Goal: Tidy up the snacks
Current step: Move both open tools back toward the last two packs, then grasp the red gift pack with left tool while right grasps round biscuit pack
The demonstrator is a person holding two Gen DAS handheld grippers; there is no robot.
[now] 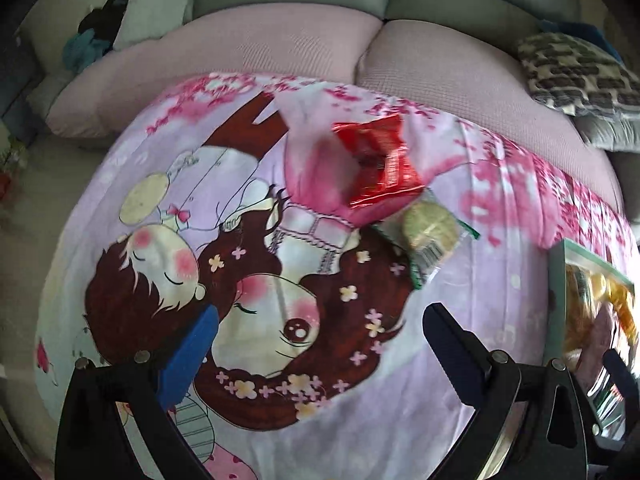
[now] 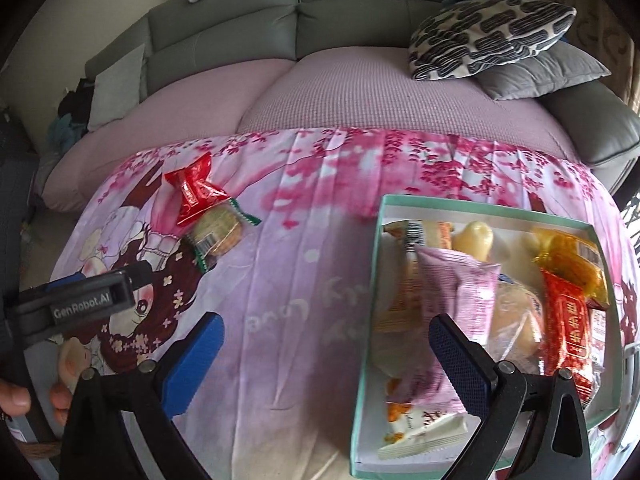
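Left jaws: the left gripper [image 1: 320,344] is hovering over the printed cloth [image 1: 280,320] with its jaws spread wide and nothing between them.
Right jaws: the right gripper [image 2: 326,340] is also standing released and is holding nothing; its right finger [image 2: 460,364] is hanging over the near-left part of the box [image 2: 366,320].
Cloth: a pink and purple cartoon cloth is lying over the surface in front of the sofa [image 2: 340,28].
Red snack: a red wrapped snack [image 1: 380,164] is lying on the cloth, ahead of the left gripper and well apart from the box.
Round cookie: a round cookie in a clear wrapper with green edges [image 1: 430,232] is lying just beside the red snack, and the red wrapper is overlapping its far edge.
Box: a shallow box with a pale green rim is sitting on the right part of the cloth and is carrying several snacks.
Inside the box: a purple packet [image 2: 456,280] is lying near the middle, a red packet with gold print [image 2: 568,328] on the right, a gold wrapper [image 2: 568,252] behind it, and a white and orange packet [image 2: 424,428] at the near end.
Cushions: a patterned pillow [image 2: 492,32] is resting on a grey one at the right end of the sofa.
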